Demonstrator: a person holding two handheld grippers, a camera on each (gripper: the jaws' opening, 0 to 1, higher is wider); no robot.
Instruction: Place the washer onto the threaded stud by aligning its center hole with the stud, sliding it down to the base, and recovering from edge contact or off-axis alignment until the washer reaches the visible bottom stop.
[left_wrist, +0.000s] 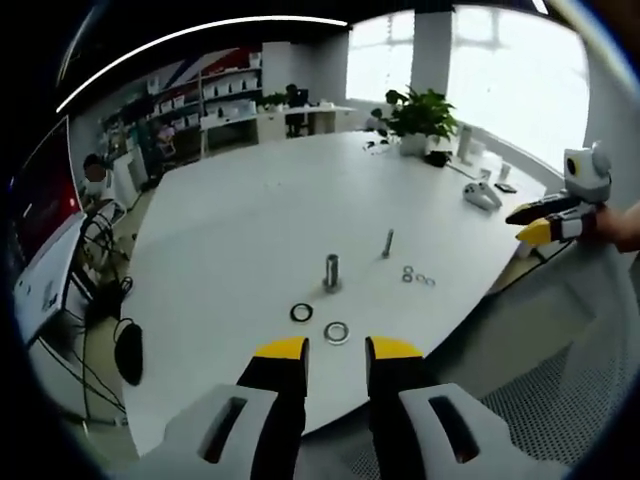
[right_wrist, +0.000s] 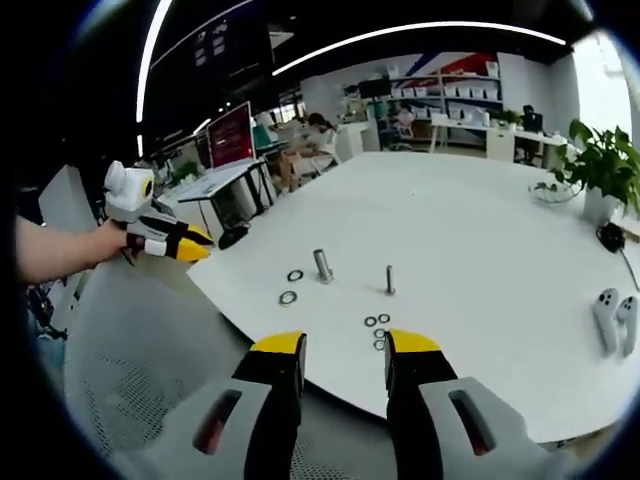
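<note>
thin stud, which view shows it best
The right gripper view: the thin stud stands upright on the table, nearer and clear of clutter, small washers before it. The left gripper view shows it farther off, smaller, beyond the thick stud.

Both cameras looked from beyond the near edge of the large white rounded tabletop (left_wrist: 250, 220), facing inward across it from some way off. The left gripper view faced toward bright windows; the right gripper view faced toward shelving. Both views shared the near-edge zone with the thick silver threaded stud (left_wrist: 331, 271) (right_wrist: 322, 264) and thin grey bolt (left_wrist: 388, 243) (right_wrist: 390, 279).
</note>
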